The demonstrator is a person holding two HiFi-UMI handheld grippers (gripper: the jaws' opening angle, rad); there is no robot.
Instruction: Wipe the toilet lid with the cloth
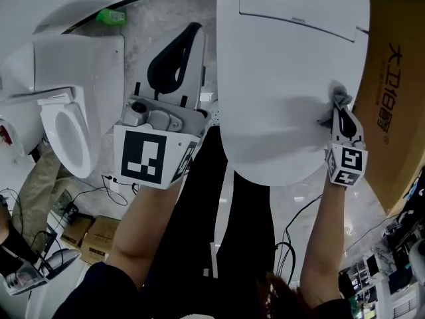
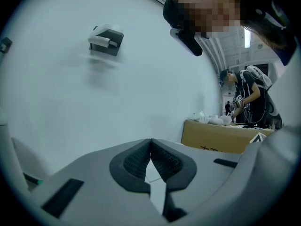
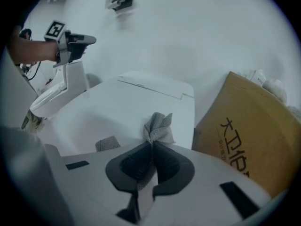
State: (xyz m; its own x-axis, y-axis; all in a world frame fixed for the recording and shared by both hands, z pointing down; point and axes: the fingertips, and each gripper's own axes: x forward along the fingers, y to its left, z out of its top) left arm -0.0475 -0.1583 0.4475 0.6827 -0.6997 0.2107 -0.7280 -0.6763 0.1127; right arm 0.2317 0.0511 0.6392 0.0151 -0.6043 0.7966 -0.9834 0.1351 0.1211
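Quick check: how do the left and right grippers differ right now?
Load: the left gripper is shut on nothing; the right gripper is shut on the cloth.
Place: the left gripper hangs beside the lid, off its left edge; the right gripper is over the lid's right side, with the cloth bunched ahead of its jaws.
Shared: both have their jaws together.
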